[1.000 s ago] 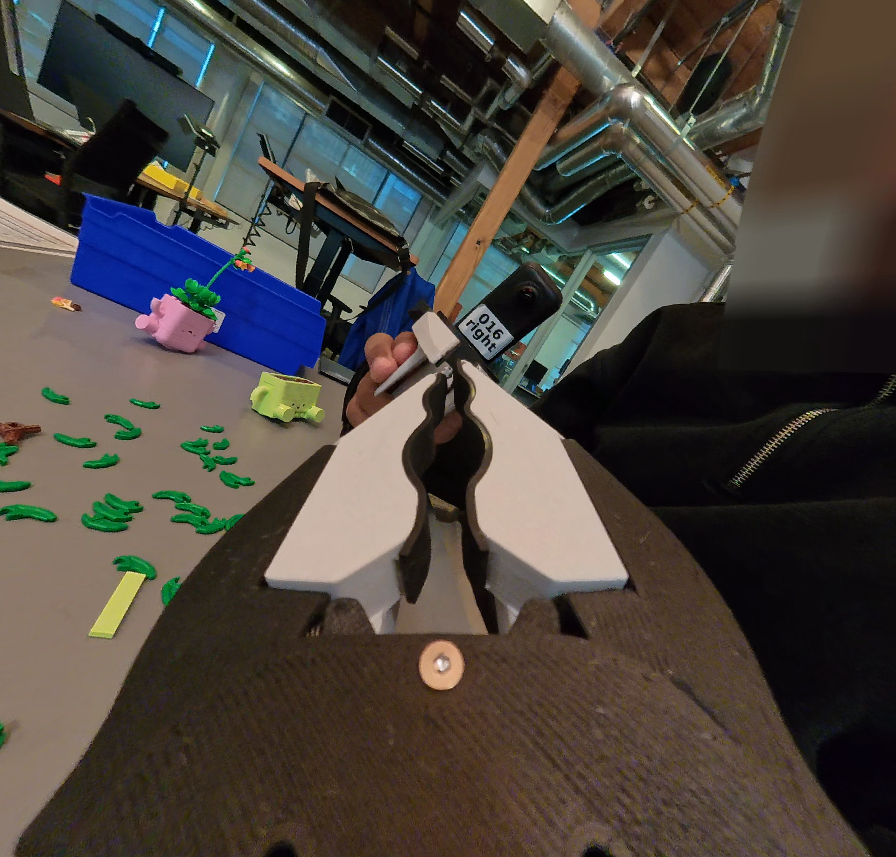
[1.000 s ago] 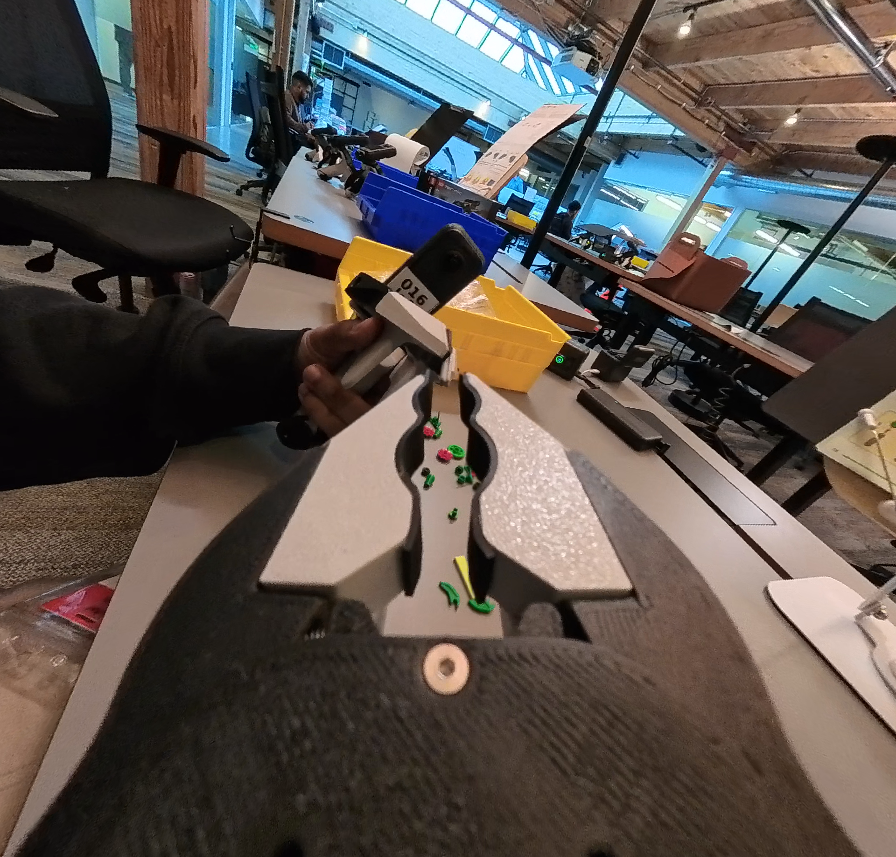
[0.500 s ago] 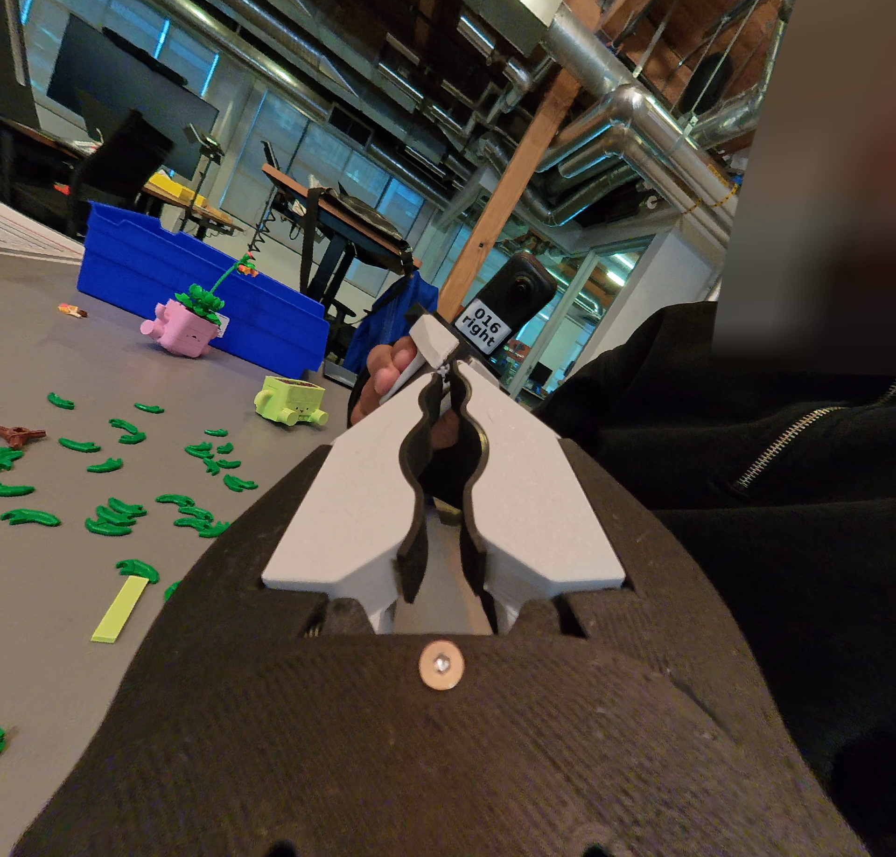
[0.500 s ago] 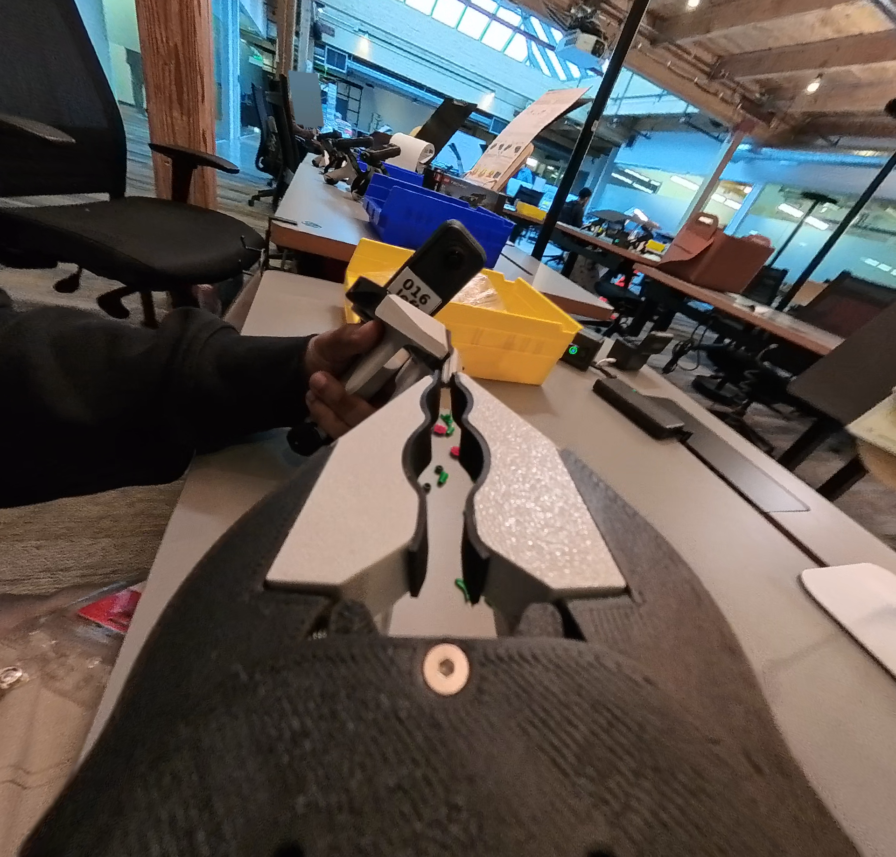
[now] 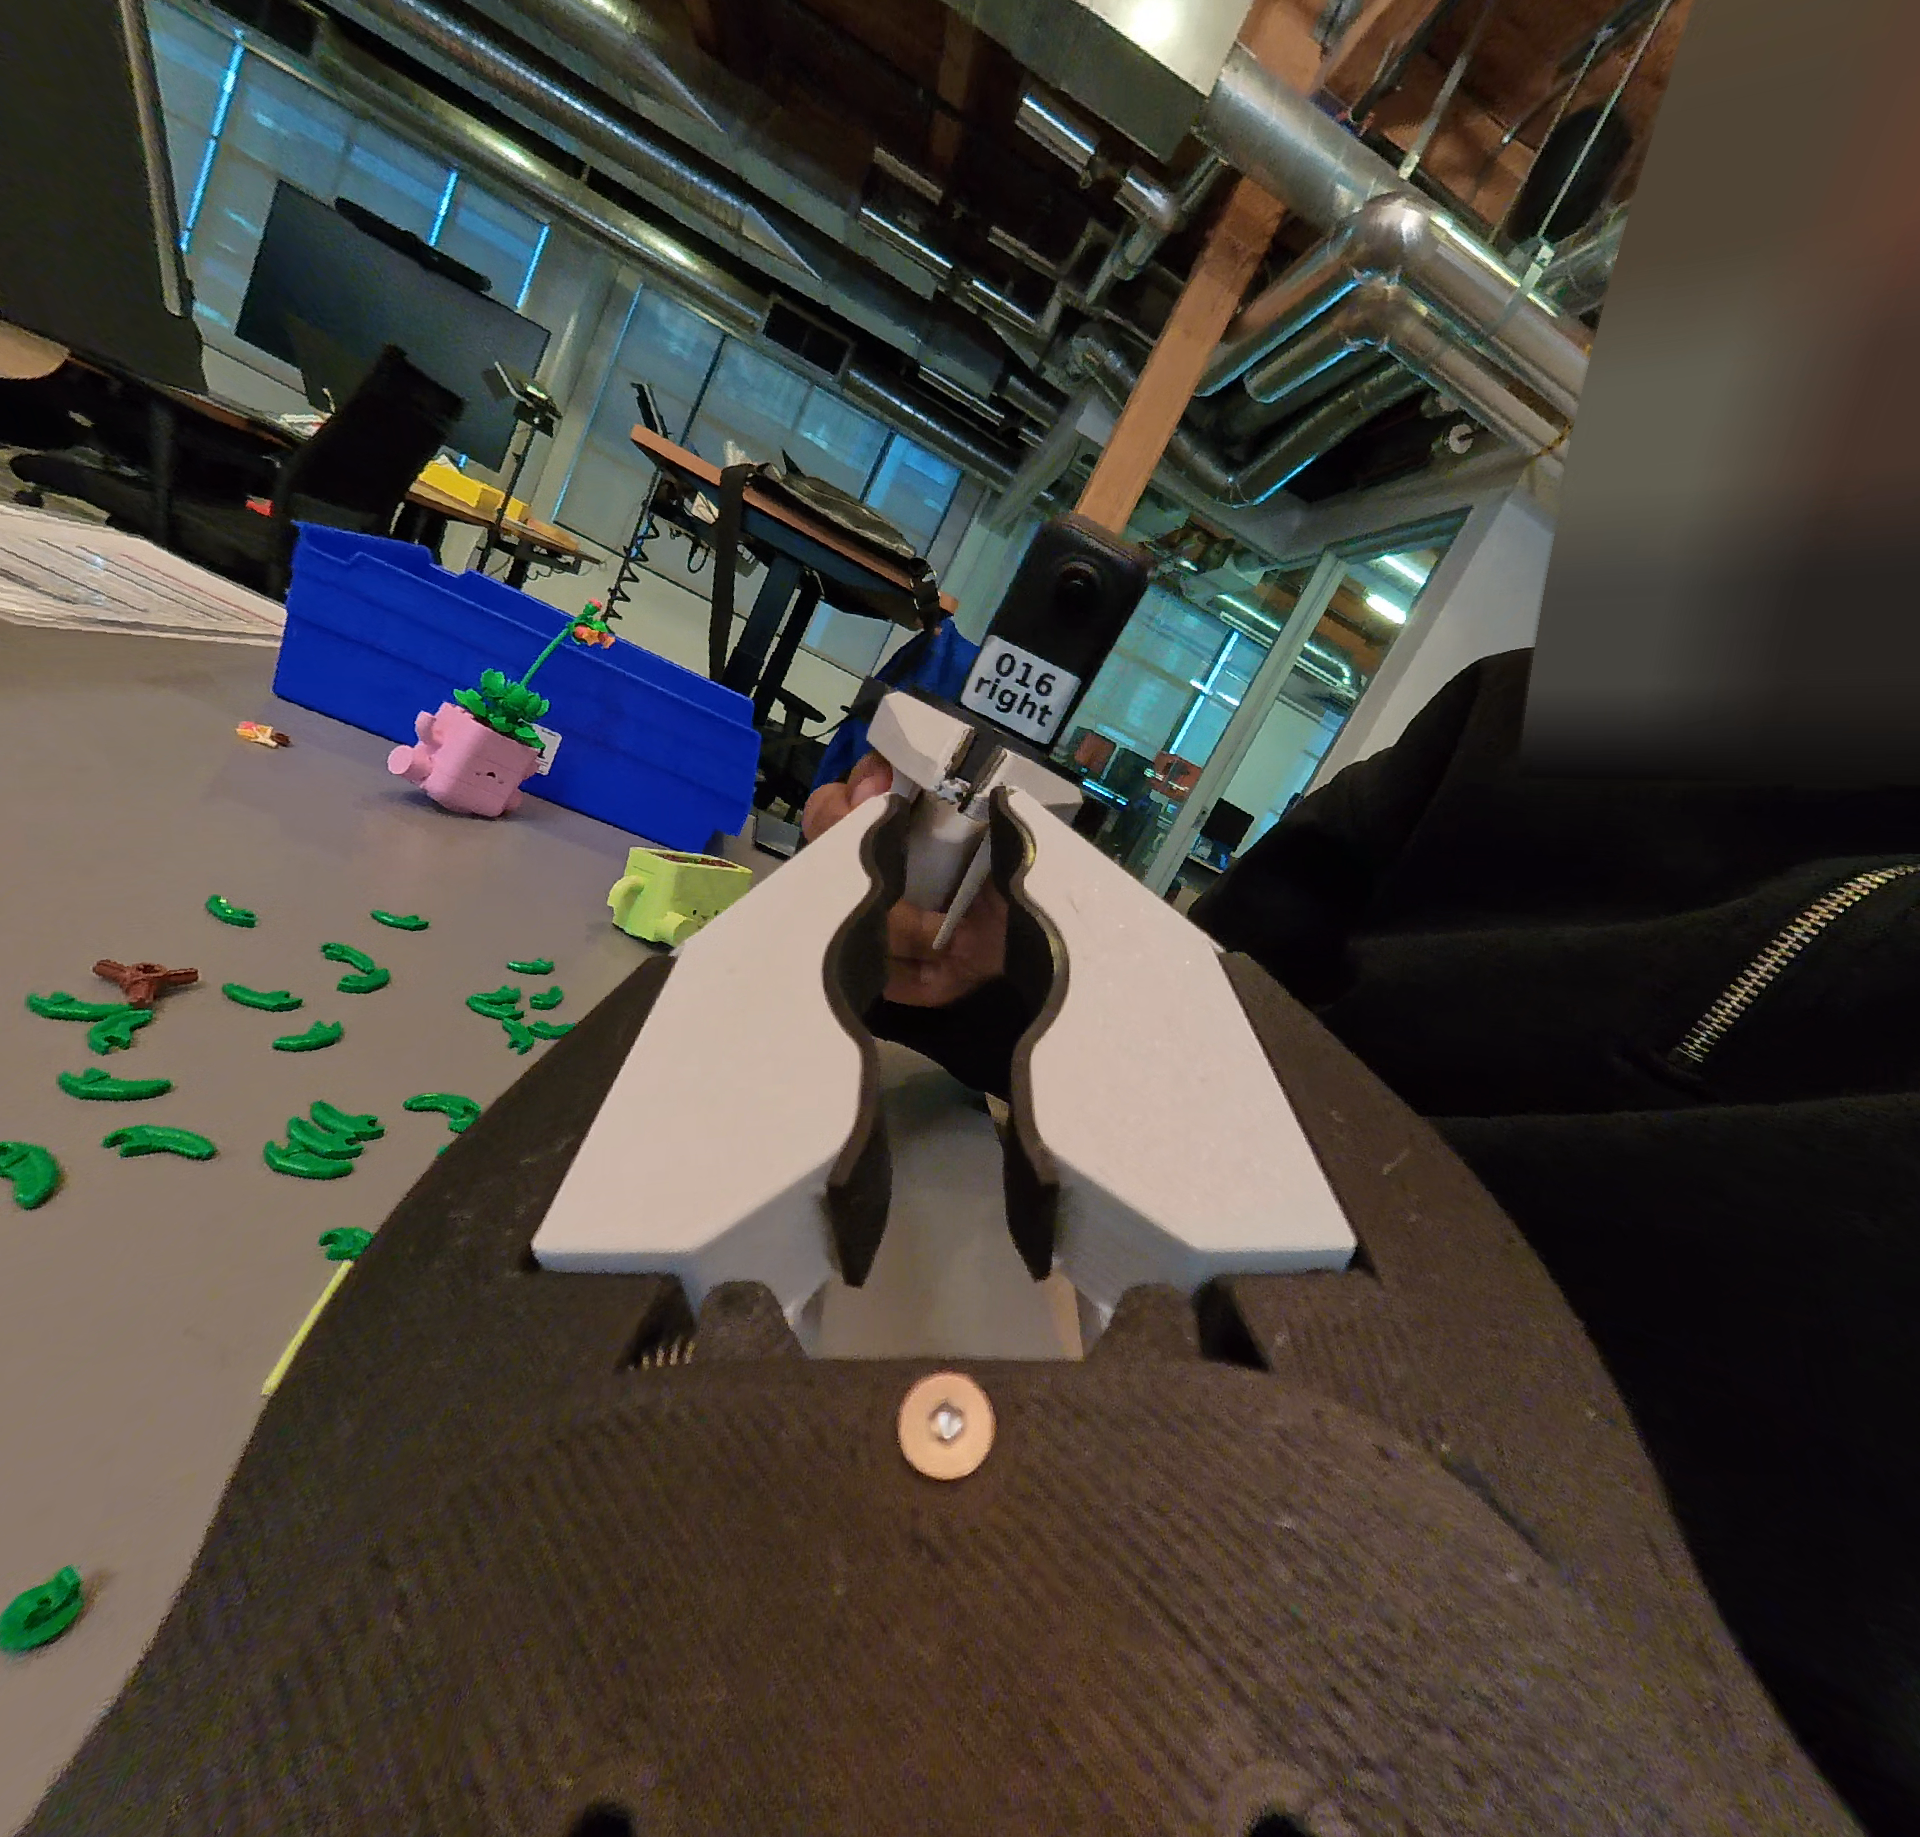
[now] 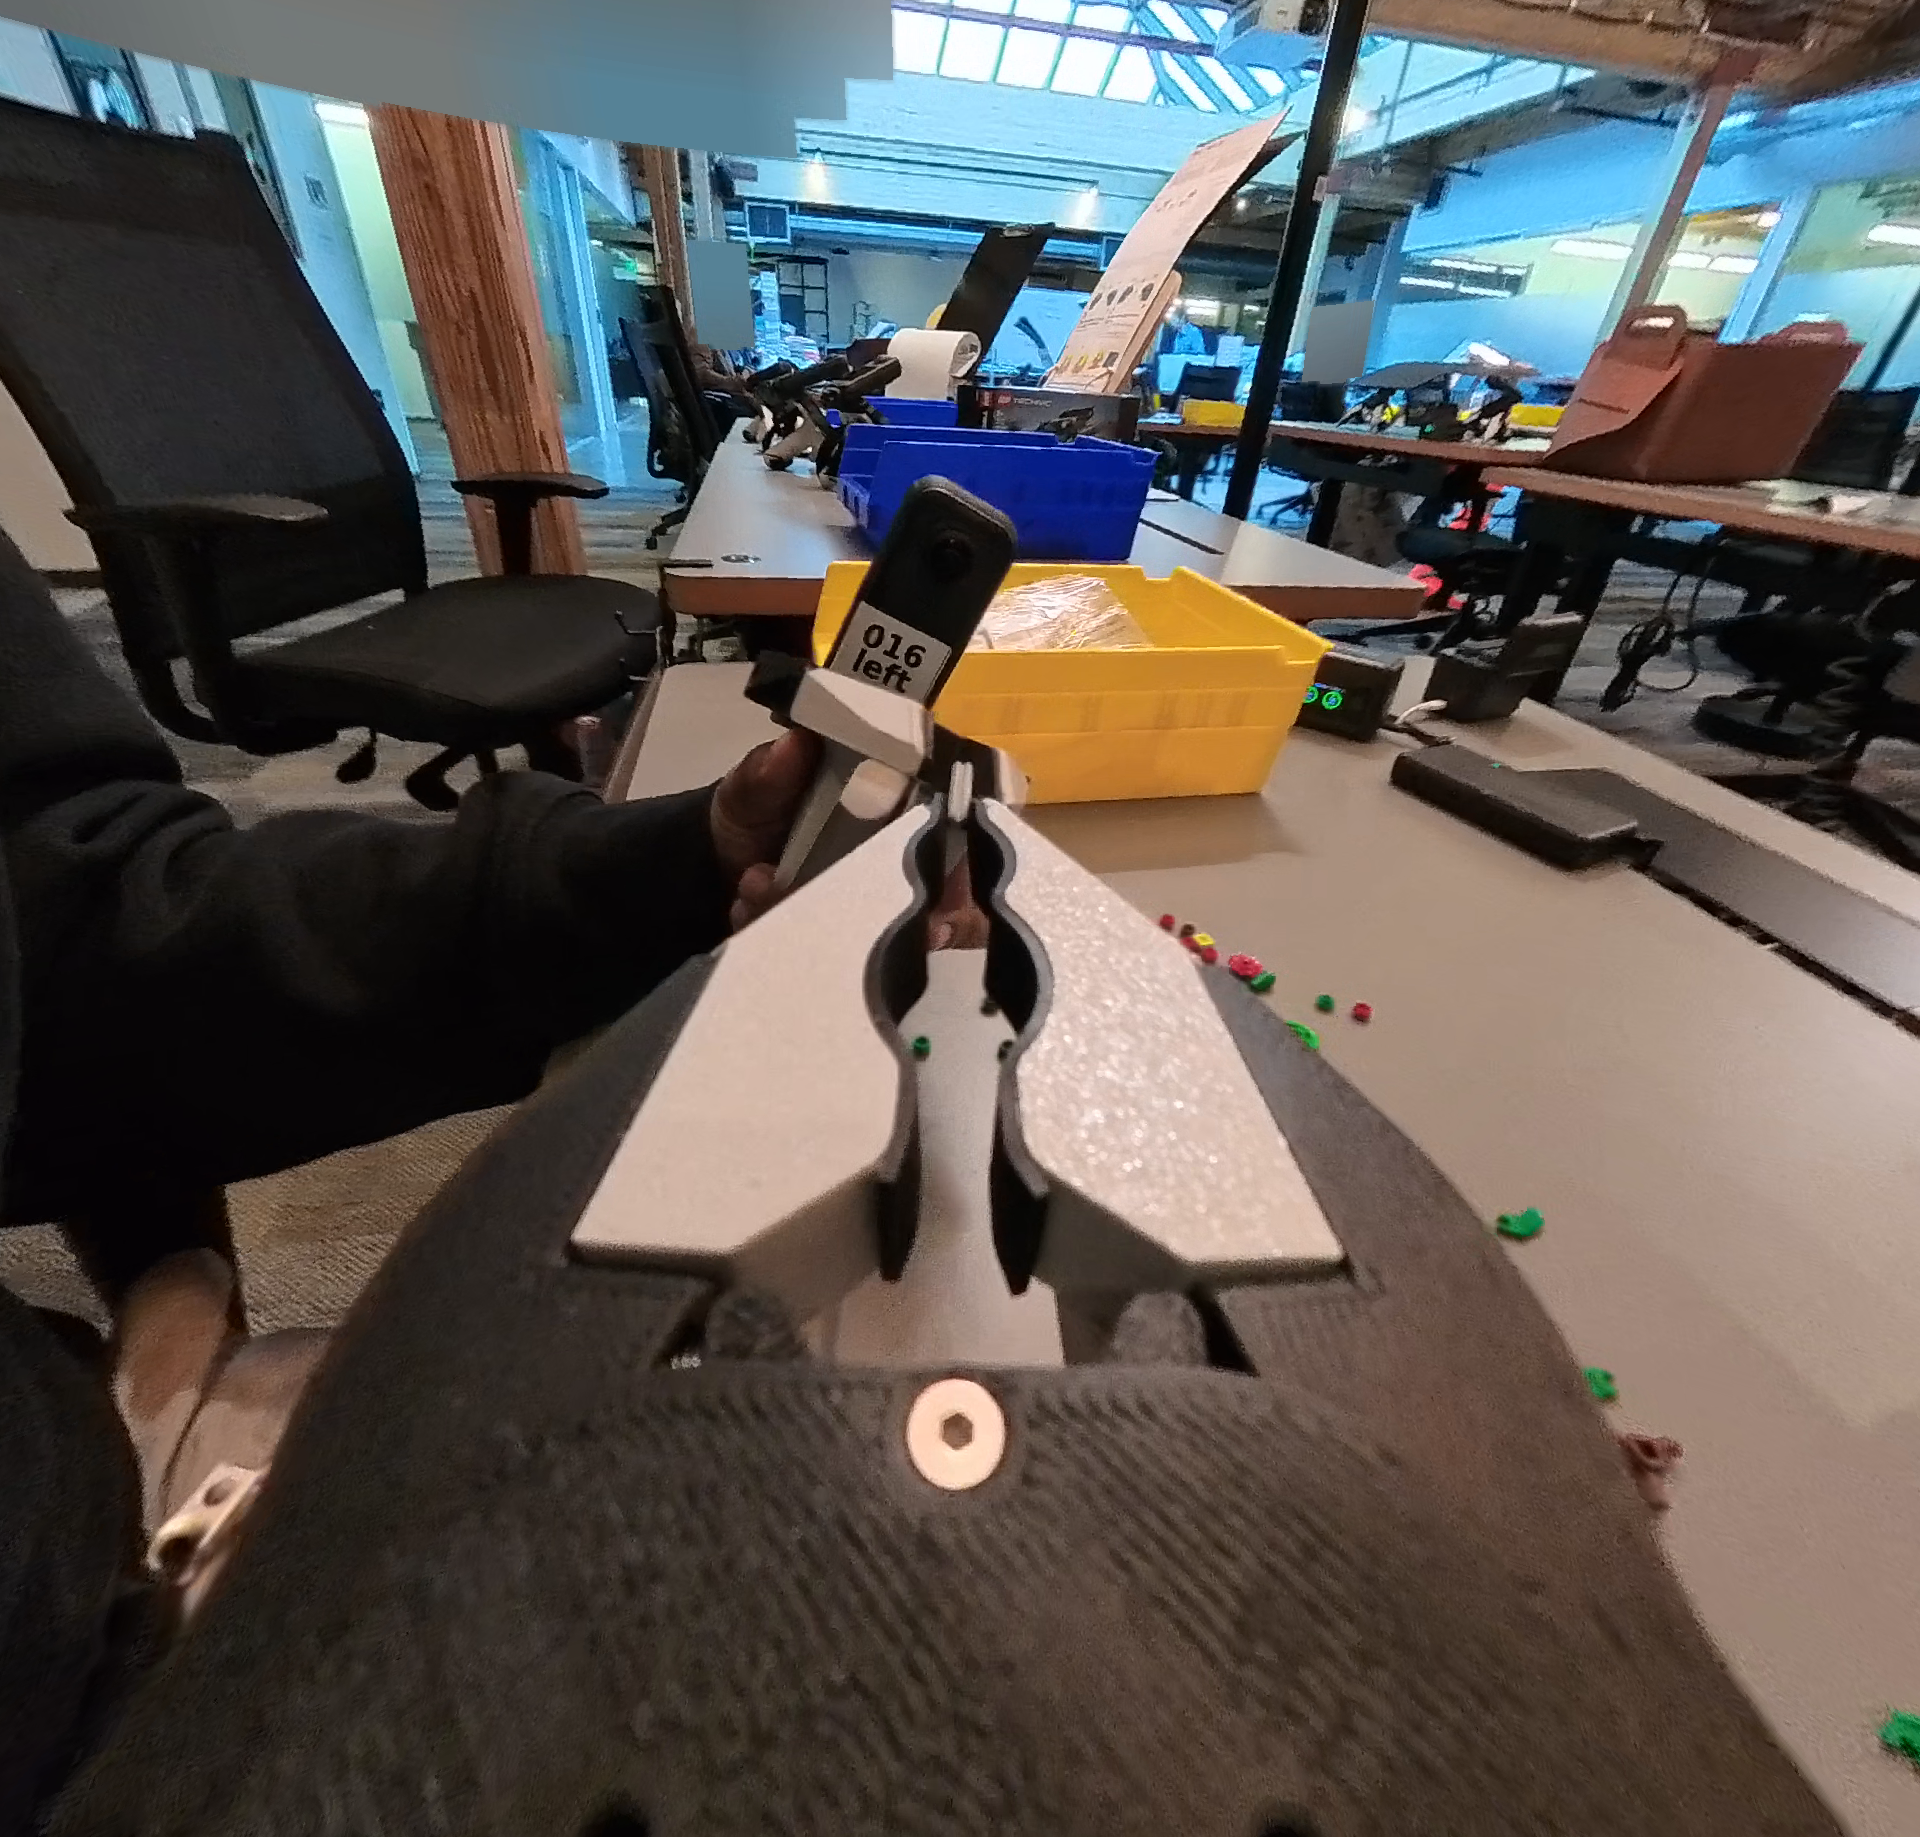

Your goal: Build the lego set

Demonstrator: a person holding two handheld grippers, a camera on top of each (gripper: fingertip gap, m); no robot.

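My left gripper [image 5: 945,800] is open, its fingertips a finger's width apart. My right gripper [image 6: 958,816] faces it tip to tip, above the grey table. Its jaws are closed on a small pale lego piece [image 6: 961,788], which lies between the left fingertips. The piece also shows in the left wrist view [image 5: 954,788]; its shape is too small to tell. A pink lego pot with a green plant [image 5: 473,759] and a lime pot [image 5: 675,888] stand on the table. Several green leaf pieces [image 5: 312,1148] lie loose nearby.
A blue bin [image 5: 499,665] stands behind the pink pot. A brown piece [image 5: 140,977] and a yellow-green strip [image 5: 307,1320] lie among the leaves. A yellow bin [image 6: 1122,707], a black box [image 6: 1517,811] and small red and green pieces [image 6: 1247,966] are on the table. My two grippers' fingertips are within a few centimetres of each other.
My left gripper was shut at the tips and has opened. My right gripper went from open to closed on the small piece. Both views swung sideways.
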